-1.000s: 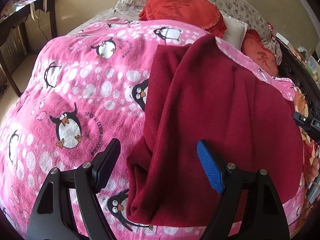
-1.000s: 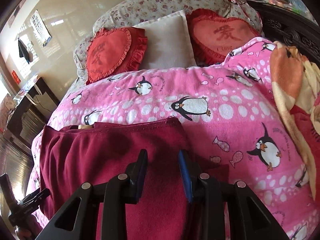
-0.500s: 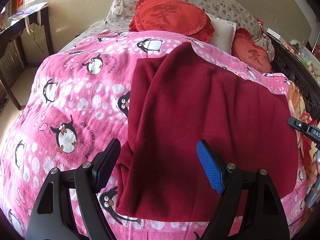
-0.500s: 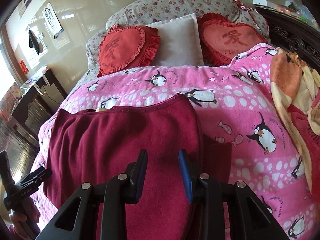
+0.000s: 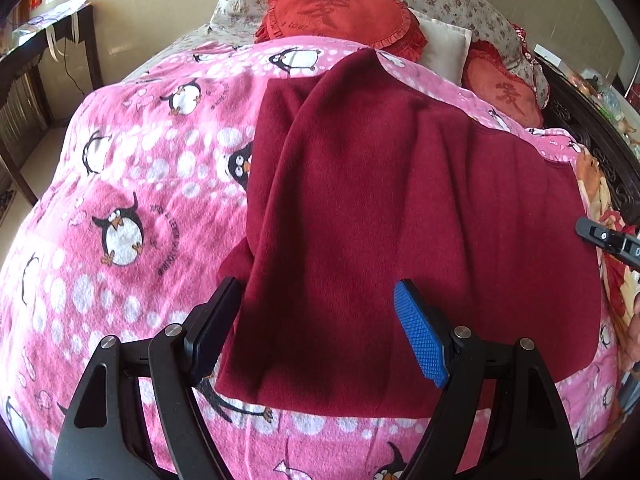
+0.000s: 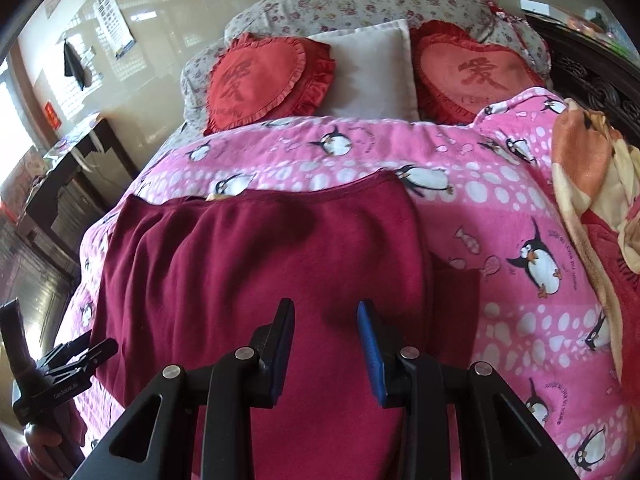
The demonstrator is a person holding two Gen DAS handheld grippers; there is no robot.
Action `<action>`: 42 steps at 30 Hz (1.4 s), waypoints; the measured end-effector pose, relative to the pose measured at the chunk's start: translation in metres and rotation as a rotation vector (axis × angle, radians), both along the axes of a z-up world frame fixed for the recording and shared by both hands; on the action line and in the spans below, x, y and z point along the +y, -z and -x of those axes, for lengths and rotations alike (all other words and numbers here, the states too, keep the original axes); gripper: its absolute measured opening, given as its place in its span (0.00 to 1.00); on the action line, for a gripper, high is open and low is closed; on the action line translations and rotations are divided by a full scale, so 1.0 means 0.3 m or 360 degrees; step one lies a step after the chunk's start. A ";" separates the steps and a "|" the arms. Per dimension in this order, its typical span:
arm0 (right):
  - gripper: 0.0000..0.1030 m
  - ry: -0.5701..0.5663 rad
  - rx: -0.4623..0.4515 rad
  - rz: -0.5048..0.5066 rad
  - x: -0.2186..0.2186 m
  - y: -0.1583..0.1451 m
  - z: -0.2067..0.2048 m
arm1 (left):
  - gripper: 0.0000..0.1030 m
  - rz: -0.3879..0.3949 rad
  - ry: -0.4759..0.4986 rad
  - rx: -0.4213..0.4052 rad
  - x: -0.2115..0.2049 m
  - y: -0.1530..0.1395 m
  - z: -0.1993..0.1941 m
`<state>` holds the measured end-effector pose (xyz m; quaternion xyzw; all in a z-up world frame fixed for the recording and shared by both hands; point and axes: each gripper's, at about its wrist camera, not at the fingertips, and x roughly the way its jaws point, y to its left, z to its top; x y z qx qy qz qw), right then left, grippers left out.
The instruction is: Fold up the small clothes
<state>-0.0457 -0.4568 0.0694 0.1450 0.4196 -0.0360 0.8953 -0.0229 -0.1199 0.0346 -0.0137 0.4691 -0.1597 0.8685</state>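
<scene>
Hovering over dark red garment [image 5: 400, 208] lying on penguin blanket [image 5: 120, 184]: left gripper [image 5: 320, 332] gaping wide, right gripper [image 6: 326, 344] parted, gripping nothing.

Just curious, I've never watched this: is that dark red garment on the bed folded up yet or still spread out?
Mostly spread out: the dark red garment lies flat across the penguin blanket, with one side doubled over along its edge.

Clearances around the maroon garment [image 5: 400, 200] on the penguin blanket [image 5: 132, 184].
Open blanket lies on its left and near side. Heart cushions [image 6: 260, 80] and white pillow [image 6: 368, 72] close the far end; an orange throw [image 6: 584, 168] and dark carved frame [image 6: 592, 80], apparently the bed's edge, bound the right.
</scene>
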 end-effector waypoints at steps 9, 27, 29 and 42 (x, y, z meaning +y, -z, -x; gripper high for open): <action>0.40 -0.0025 0.0066 0.0010 0.073 -0.023 -0.053 | 0.77 0.0224 -0.0118 0.0062 0.142 0.015 0.030; 0.69 -0.0498 0.0167 0.0161 0.863 0.007 -0.564 | 0.77 0.0452 -0.0140 0.0068 0.254 0.071 0.065; 0.73 -0.0475 0.0233 0.0292 0.906 0.040 -0.599 | 0.77 0.0478 -0.0136 0.0061 0.257 0.070 0.062; 0.23 -0.0556 0.0092 0.0240 0.814 0.026 -0.560 | 0.77 0.0467 -0.0024 -0.0009 0.291 0.010 0.025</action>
